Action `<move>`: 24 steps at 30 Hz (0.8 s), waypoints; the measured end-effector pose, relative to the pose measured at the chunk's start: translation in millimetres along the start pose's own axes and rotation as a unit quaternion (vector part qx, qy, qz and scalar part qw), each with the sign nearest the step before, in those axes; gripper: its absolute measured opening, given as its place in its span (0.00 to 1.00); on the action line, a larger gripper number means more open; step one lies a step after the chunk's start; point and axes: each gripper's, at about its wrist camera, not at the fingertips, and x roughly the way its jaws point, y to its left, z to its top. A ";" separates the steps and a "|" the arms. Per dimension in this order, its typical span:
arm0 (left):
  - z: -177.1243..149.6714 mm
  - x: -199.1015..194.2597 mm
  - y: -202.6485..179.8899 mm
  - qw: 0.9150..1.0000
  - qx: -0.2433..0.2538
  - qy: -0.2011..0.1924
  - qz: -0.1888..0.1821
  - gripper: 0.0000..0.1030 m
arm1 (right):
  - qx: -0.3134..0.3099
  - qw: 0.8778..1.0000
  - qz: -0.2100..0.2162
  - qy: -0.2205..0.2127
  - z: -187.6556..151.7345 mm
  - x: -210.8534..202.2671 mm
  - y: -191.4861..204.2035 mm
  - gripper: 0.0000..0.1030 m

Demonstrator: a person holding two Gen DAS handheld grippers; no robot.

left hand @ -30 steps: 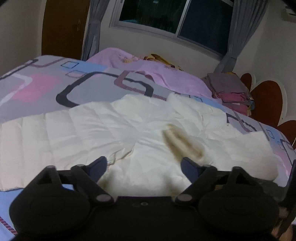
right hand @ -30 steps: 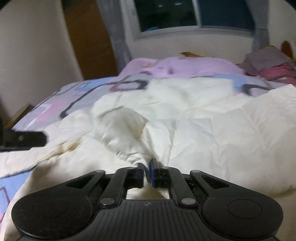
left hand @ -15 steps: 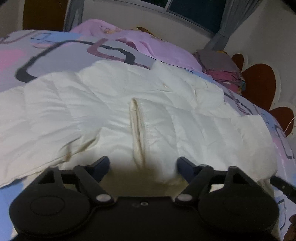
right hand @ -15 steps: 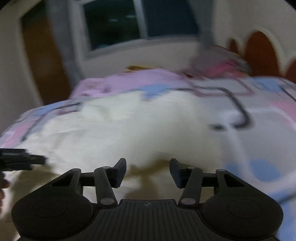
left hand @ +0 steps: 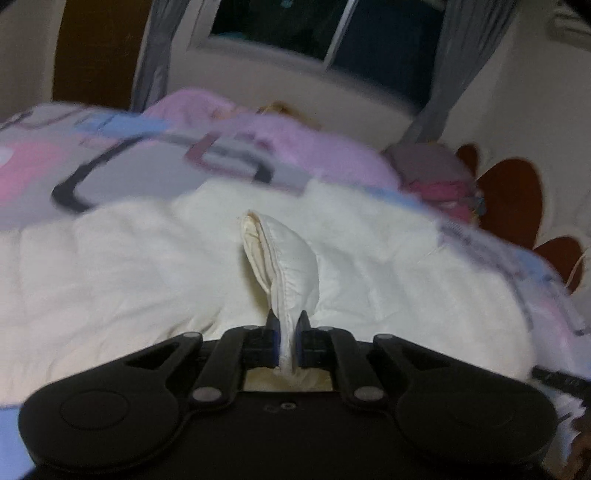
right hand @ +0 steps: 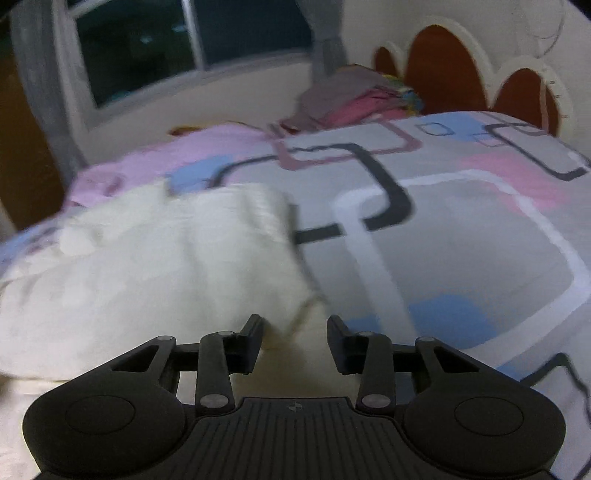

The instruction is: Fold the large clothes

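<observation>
A large cream padded garment (left hand: 147, 266) lies spread on the patterned bed cover (left hand: 110, 166). My left gripper (left hand: 287, 325) is shut on a raised fold (left hand: 291, 258) of it, which stands up between the blue pads. In the right wrist view the garment (right hand: 147, 266) fills the left half, and its right edge ends on the bed cover (right hand: 461, 240). My right gripper (right hand: 294, 325) sits low at that edge, its jaws apart and closing. A corner of the cloth lies between the jaws, and the pads do not press on it.
A pink blanket (left hand: 295, 147) lies along the far side of the bed. A stack of folded clothes (right hand: 351, 99) sits by the brown scalloped headboard (right hand: 443, 66). A dark window (left hand: 332, 33) with grey curtains and a brown door (left hand: 96, 51) are behind.
My left gripper went from wide open to shut on a fold of the garment. My right gripper let go of the cloth, swung right to the garment's edge and now stands apart.
</observation>
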 end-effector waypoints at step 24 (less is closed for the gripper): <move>4.0 66.4 -30.5 0.985 0.147 0.019 0.084 0.50 | -0.101 0.993 0.055 0.029 82.0 122.5 27.1 0.15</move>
